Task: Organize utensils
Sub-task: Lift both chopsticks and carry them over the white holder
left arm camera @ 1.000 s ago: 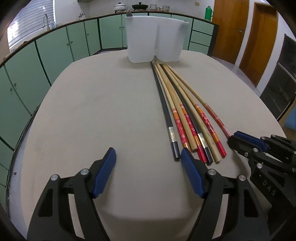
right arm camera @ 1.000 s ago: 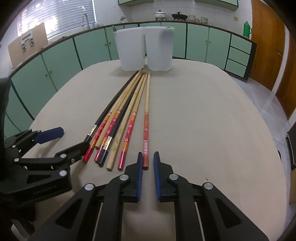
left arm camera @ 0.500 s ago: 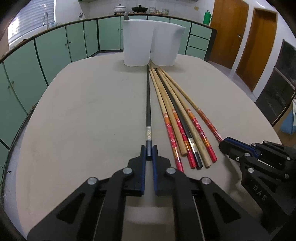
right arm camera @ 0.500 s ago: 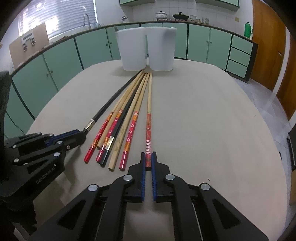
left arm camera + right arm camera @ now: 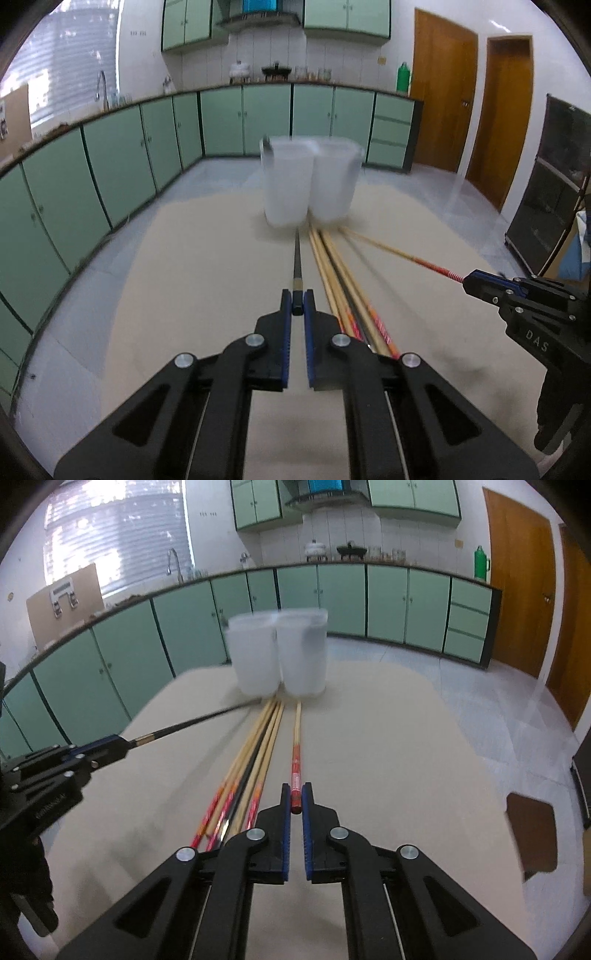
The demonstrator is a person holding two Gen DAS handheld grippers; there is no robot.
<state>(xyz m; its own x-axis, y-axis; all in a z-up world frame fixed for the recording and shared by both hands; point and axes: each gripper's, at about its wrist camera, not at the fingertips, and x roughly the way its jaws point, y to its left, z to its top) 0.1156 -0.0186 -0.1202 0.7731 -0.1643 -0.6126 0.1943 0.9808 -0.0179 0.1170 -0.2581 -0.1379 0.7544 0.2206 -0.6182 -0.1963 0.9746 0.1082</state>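
My left gripper [image 5: 297, 308] is shut on the near end of a black chopstick [image 5: 296, 262] and holds it off the table, pointing at the white holder [image 5: 308, 182]. My right gripper [image 5: 296, 801] is shut on the red end of a wooden chopstick [image 5: 296, 738], also lifted toward the holder [image 5: 279, 651]. Several more chopsticks [image 5: 343, 280] lie side by side on the beige table [image 5: 184, 277], their tips at the holder's base. They also show in the right wrist view [image 5: 255, 753]. The left gripper [image 5: 110, 744] shows in the right wrist view, the right gripper [image 5: 476, 282] in the left wrist view.
The white holder has two compartments and stands at the table's far end. Green cabinets [image 5: 110, 166] run along the left and back walls. Wooden doors [image 5: 443, 99] are at the right. A dark stool [image 5: 532, 827] stands beside the table's right edge.
Both grippers have risen and tilted up, each lifting its chopstick's near end off the table. One second ago the left gripper was open; it closed on the black chopstick.
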